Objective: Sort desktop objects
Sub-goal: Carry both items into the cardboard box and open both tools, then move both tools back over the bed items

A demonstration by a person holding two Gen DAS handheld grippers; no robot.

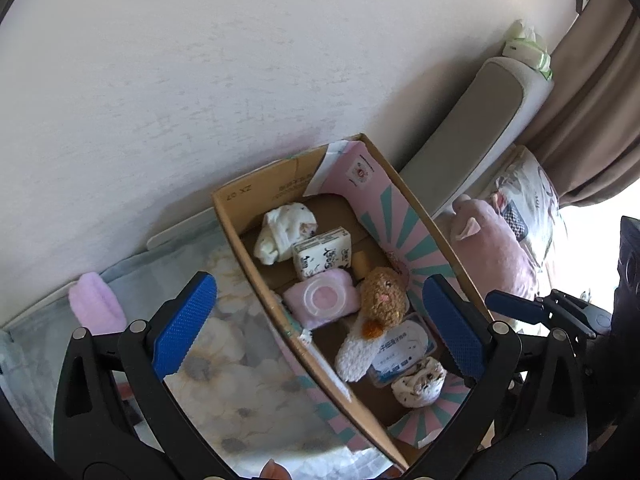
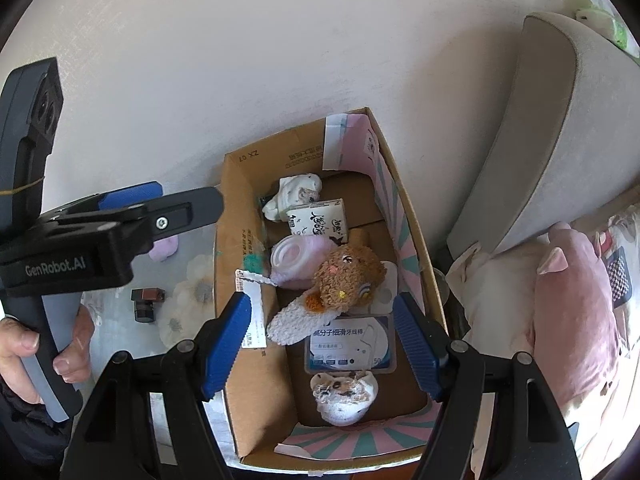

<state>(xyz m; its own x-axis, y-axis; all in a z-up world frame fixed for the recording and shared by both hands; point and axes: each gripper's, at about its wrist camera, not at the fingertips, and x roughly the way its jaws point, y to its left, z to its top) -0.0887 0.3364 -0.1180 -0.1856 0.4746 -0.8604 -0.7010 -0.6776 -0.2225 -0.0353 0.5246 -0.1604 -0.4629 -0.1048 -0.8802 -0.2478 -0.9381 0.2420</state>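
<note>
An open cardboard box [image 1: 228, 216] stands against the wall, its near rim [image 2: 236, 216] below both grippers. Inside lie a brown plush toy [image 1: 382, 296] [image 2: 348, 272], a tissue pack [image 1: 322, 258], a pink round case [image 1: 320, 304], a floss pick box [image 2: 352, 344], a fluffy white sock [image 2: 288, 324] and two rolled patterned socks [image 2: 346, 396] [image 1: 284, 228]. My left gripper [image 1: 320, 320] hangs over the box with its jaws spread wide and nothing in them. My right gripper [image 2: 324, 336] hovers over the box, open and holding nothing.
A pale pink soft item [image 1: 96, 304] and a small dark red object [image 2: 146, 300] lie on the floral tablecloth left of the box. A grey padded headboard [image 2: 560, 140] and a pink pillow [image 2: 572, 312] are to the right. A hand [image 2: 24, 344] grips the left tool's handle.
</note>
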